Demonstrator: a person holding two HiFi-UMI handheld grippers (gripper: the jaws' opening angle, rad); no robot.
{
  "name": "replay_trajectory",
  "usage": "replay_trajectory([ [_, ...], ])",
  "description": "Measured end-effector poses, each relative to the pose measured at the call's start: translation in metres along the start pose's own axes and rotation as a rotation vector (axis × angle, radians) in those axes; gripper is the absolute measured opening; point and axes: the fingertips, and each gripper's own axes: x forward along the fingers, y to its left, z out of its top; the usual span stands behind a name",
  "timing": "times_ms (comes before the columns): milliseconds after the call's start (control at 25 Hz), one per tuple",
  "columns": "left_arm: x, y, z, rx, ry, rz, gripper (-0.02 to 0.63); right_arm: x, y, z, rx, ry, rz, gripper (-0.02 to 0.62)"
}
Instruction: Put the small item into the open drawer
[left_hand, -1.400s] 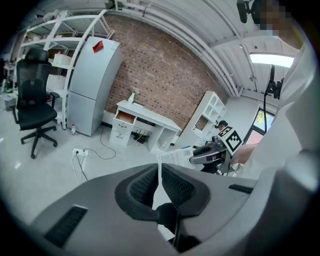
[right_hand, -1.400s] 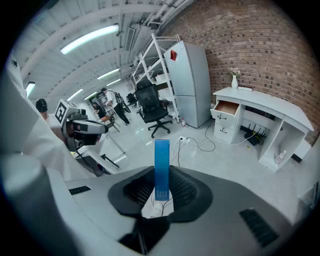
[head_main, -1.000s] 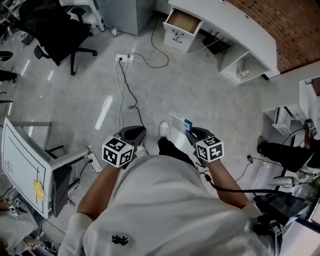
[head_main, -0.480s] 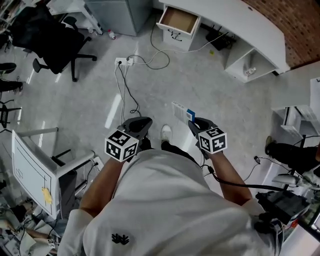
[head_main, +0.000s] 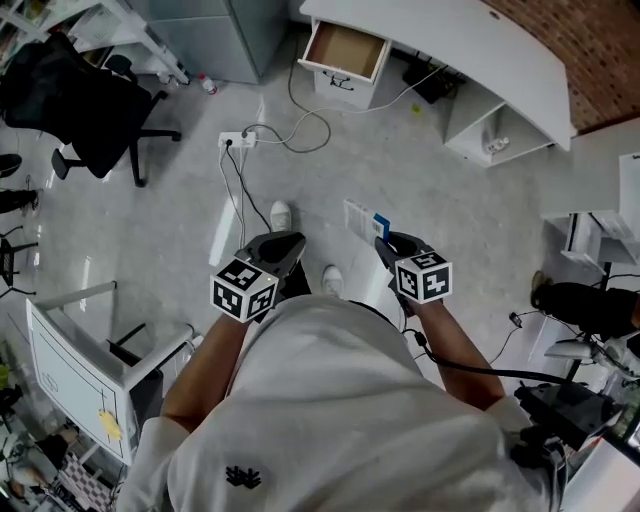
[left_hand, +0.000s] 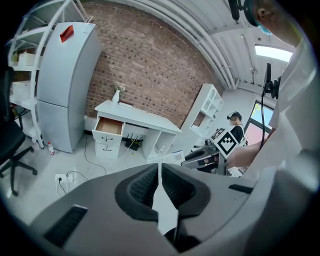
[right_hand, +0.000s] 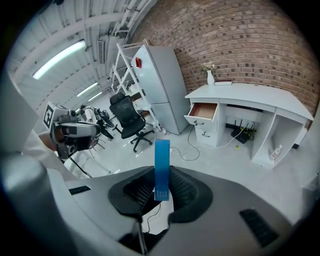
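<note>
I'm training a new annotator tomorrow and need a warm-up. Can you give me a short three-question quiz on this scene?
1. True or false: the left claw is closed with nothing in it.
2. What is the right claw clamped on?
A. a slim blue box
B. a mug
C. a screwdriver
3. Fill in: the open drawer is the ___ drawer of the unit under the white desk.

Key: 1 true; 2 A; 3 top.
</note>
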Motion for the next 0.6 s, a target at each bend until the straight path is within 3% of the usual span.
replay_trajectory([
  [400,0.025,0.160,0.112,0.067,-0.004,-0.096,0.037,0.111,-0.018,0.152,0.116,-0.031,-0.126,0.107],
  [600,0.021,0.245,0.147,0.103,0.022,-0.125,0.037,0.182,-0.033,0.225,0.180,-0.049,-0.186,0.107],
])
